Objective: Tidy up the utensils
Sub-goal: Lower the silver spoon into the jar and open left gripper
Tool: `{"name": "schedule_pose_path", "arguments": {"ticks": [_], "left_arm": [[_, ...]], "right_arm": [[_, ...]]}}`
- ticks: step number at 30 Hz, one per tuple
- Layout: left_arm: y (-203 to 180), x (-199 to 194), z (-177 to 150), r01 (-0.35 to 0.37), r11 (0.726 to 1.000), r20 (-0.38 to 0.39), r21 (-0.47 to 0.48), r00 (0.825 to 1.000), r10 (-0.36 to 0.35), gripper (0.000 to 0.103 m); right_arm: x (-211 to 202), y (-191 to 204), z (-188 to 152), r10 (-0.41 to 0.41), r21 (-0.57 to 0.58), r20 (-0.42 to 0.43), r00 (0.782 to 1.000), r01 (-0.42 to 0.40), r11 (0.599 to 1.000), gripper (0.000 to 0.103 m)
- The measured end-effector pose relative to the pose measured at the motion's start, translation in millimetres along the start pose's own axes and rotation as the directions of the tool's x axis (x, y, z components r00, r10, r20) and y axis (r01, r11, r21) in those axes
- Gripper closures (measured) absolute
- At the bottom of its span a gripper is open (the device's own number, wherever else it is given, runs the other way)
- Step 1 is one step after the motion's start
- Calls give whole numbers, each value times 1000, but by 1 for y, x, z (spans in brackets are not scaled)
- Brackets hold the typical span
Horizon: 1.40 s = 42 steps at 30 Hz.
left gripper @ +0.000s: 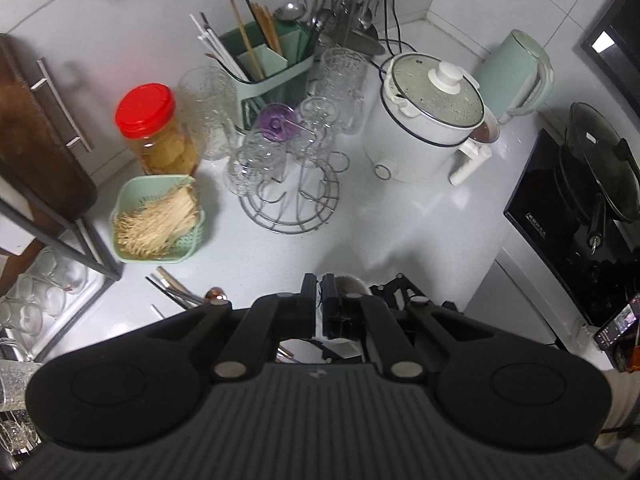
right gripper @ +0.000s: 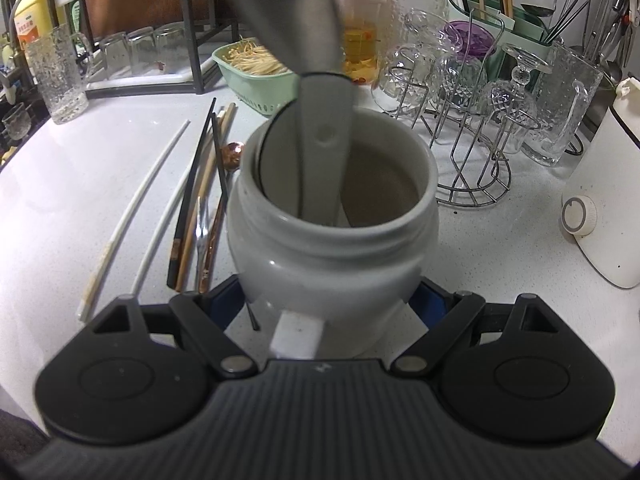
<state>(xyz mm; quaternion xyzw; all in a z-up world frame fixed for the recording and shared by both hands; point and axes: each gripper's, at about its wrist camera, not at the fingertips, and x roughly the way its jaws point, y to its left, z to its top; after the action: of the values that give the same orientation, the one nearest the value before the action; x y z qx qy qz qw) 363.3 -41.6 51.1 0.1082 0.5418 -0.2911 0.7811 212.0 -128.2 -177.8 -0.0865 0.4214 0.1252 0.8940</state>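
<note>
Both your grippers are busy: right gripper point(right gripper: 326, 300) jaws clamp the grey jar point(right gripper: 332, 236) on the worktop point(right gripper: 500, 256), a grey spoon point(right gripper: 320, 148) standing inside. Left gripper point(left gripper: 319, 300) jaws look nearly closed; contents unclear. Chopsticks point(right gripper: 192, 200) lie beside the jar.

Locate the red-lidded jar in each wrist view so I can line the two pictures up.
Left wrist: the red-lidded jar stands left of centre, just behind the green basket.
Right wrist: the jar is at top centre, partly hidden by the grey spoon.
Shared landmark: the wire glass rack, right of the jar in both.
</note>
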Motion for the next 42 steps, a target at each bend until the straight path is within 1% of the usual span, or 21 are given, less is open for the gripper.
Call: {"name": "schedule_pose_path", "arguments": {"ticks": [2,5,10,13,16,21,24,26,33,37,40,42], "left_arm": [[-6,6,7,-1,1000,-16,13,1000,1,100],[-14,17,15,-27,999,-32,39,999,28,100],[-18,45,23,-38,999,-88,27,995,40,100],[-21,61,26,-63,998,-123,29,990,66,100],[-21,77,29,-76,997,-160,10,984,77,100],[-26,100,34,-84,996,-206,4,975,83,100],[-29,113,38,-81,997,-244,-4,967,78,100],[-34,120,39,-97,995,-250,20,963,99,100],[-37,143,37,-88,996,-293,9,952,87,100],[-37,155,30,-76,997,-306,6,949,75,100],[-39,159,25,-71,997,-304,26,950,76,100],[-38,160,23,-65,998,-303,20,950,68,100]], "right_arm": [[0,0,-1,0,0,2,1000,0,1000,13],[0,-1,-1,3,-2,5,1000,-3,1000,13],[-1,-1,-2,7,-7,12,1000,-7,1000,13],[-1,-1,-2,9,-10,16,1000,-9,1000,13],[-1,-1,-2,11,-12,19,1000,-11,1000,13],[0,0,-2,14,-17,24,1000,-14,1000,13],[0,0,-2,18,-20,26,999,-17,1000,13],[1,-1,-1,19,-22,28,999,-19,1000,13],[3,-1,0,25,-29,34,999,-24,999,13],[4,-1,1,25,-29,35,999,-24,999,13],[3,-1,0,24,-29,35,999,-23,999,13],[4,0,1,23,-27,35,999,-22,999,13]]}}
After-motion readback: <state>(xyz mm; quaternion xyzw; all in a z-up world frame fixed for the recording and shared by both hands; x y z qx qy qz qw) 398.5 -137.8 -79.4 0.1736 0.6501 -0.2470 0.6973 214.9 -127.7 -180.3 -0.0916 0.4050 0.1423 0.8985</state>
